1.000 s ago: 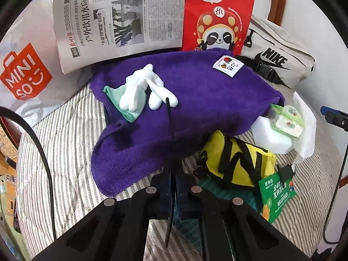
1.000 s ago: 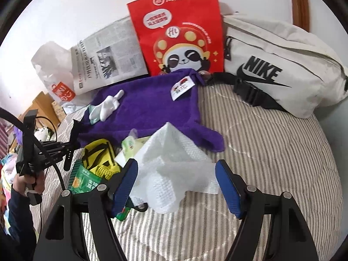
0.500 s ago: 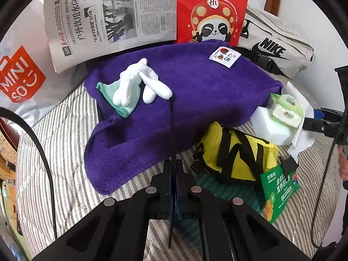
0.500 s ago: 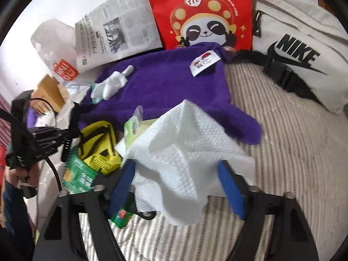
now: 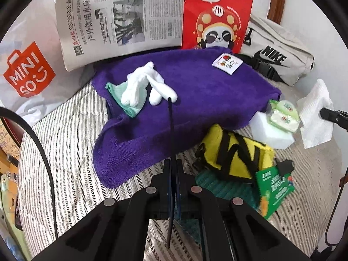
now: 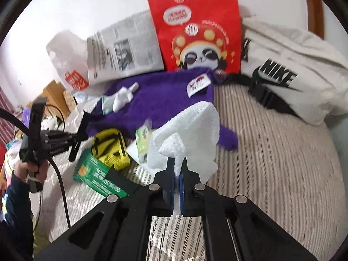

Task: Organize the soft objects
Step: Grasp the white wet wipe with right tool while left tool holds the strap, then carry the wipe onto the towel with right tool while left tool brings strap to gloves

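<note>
Pinching a white tissue, the right tongs are closed on its lower edge. The sheet stands crumpled above the pads, its long axis running up and away from the camera, peak toward the purple towel. It hangs over the striped bed, just beside a wipes pack. Left tongs are closed, nothing between them, pointing at the towel near a white glove.
</note>
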{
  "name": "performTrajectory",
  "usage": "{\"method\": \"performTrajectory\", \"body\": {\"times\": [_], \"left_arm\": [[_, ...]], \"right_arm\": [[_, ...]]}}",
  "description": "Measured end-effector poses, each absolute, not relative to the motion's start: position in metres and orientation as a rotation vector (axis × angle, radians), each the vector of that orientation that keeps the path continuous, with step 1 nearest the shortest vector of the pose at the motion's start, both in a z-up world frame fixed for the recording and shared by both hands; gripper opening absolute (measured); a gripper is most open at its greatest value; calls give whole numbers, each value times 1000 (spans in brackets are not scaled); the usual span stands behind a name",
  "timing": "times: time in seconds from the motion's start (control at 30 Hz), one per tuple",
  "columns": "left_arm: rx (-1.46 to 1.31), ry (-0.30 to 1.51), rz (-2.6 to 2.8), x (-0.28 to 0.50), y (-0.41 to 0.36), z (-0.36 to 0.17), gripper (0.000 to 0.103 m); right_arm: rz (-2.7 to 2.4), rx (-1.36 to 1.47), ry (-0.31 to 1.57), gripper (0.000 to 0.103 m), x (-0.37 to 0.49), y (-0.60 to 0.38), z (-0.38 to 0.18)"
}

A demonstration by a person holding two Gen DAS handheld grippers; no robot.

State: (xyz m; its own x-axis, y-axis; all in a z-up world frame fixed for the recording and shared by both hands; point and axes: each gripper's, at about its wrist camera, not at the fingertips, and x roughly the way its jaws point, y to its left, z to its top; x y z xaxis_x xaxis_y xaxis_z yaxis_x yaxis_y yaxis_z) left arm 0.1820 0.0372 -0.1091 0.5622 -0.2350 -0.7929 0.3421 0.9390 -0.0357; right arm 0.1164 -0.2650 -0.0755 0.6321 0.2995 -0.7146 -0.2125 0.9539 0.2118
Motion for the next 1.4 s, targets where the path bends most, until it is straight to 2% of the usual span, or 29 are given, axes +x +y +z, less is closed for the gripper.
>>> {"method": "performTrajectory", "body": {"times": [0.77,1.1,1.4], "left_arm": [[40,867,-266,173,53,-80,4],[78,852,-264,208,49,-63,4],[92,862,-279,252,38,-59,4]], "right_arm": [[287,139,796,4,154,-248,-38],[297,110,785,4,195,-241,-26],[281,70,823,3,248,-238,-39]]}}
